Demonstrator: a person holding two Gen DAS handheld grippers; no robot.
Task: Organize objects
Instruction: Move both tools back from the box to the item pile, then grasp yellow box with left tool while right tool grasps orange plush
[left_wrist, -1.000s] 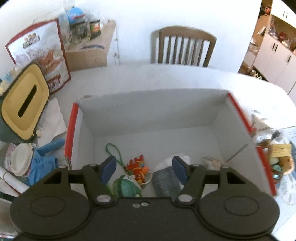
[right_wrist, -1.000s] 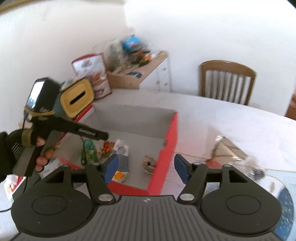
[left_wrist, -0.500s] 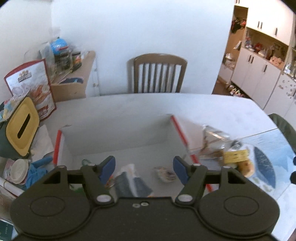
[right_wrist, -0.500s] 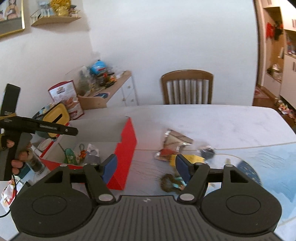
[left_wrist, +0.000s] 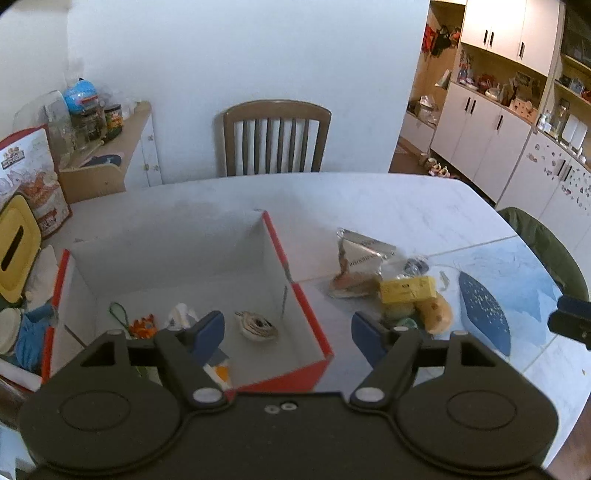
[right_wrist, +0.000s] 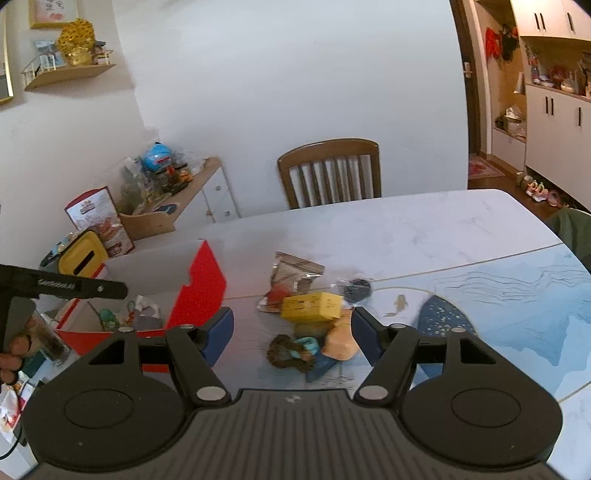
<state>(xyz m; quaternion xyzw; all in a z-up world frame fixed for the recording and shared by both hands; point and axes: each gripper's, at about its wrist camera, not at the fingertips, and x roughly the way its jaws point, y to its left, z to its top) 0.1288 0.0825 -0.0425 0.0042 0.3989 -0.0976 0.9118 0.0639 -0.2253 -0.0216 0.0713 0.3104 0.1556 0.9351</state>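
While several small items already lie in the red-and-white box (left_wrist: 306, 317), a pile including a yellow carton (right_wrist: 312, 305) remains on the table (right_wrist: 424, 229); left gripper (left_wrist: 288, 330) and right gripper (right_wrist: 291, 334) both gape empty.

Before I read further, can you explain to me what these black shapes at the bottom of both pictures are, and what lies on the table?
The black shapes are hand-held tools, not a robot: a person carries one two-finger gripper in each hand, and a camera on each looks forward past its blue-tipped fingers. One picture comes from the left gripper, the other from the right gripper. Both are open and hold nothing.

On the white marble-look table stands an open red cardboard box with a white inside, with a few small items at its bottom. Beside it lies a loose pile: a yellow rectangular box, a crumpled silver foil pouch and a dark braided ring, among other things. A brown wooden chair stands behind.
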